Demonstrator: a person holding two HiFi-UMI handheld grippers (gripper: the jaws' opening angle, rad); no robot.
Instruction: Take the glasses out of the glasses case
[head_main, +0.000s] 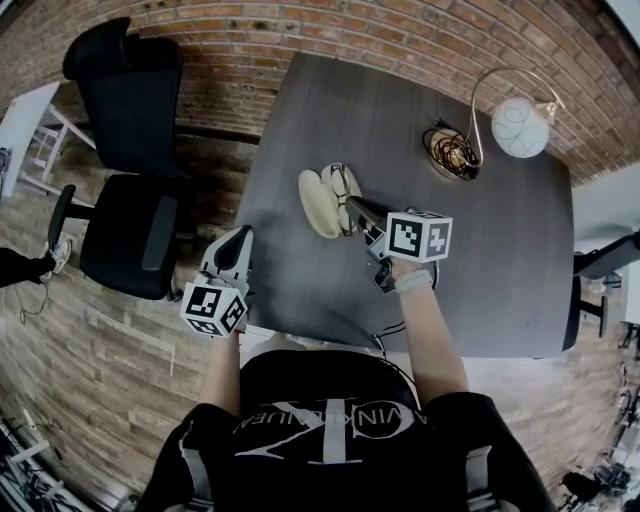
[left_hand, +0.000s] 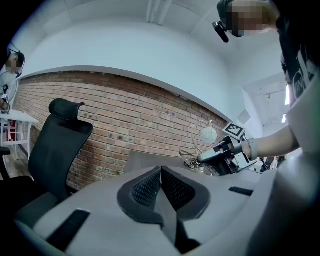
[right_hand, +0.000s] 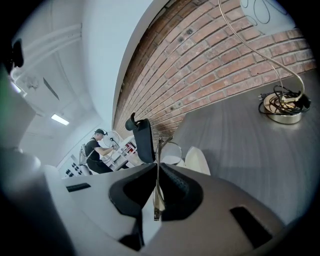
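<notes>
**Right gripper clamped on glasses arm at the open case; left gripper closed, empty**

Nearest, lower left of the head view: left gripper (head_main: 243, 235) off the table's near-left edge. Its own view shows the jaws together with nothing between them (left_hand: 161, 172).

Centre of the head view: right gripper (head_main: 352, 205) reaches over the table. Its own view shows the jaws (right_hand: 157, 167) pinched on a thin metal side arm of the glasses (right_hand: 167, 149), with the lens just past the tips.

The glasses (head_main: 342, 190) sit at the right edge of the cream case (head_main: 318, 205), which lies open as two shell halves (right_hand: 199, 161). Can't tell whether the glasses are fully clear of it.

Handling, as a judgement:
- Very light wire frame that bends easily.
- The hinges and lenses are fragile, and the lenses are smooth and would scratch.
- The narrow arm could swivel or slip in the pads, so a hold near the hinge or on the bridge is safer than the far end of the arm.
- The case looks rigid and light, and it could slide if tugged.

Surface: dark grey wood-grain table (head_main: 480, 250), flat and matte, mostly bare.

Farther, upper right: a globe lamp (head_main: 520, 127) on a curved stem, with a cable coil (head_main: 452, 150) at its base.

Upper left: a black office chair (head_main: 125, 200) beside the table.

Beyond: a brick wall (left_hand: 150, 120), white ceiling, and a person (right_hand: 95, 150) far off in the right gripper view.
</notes>
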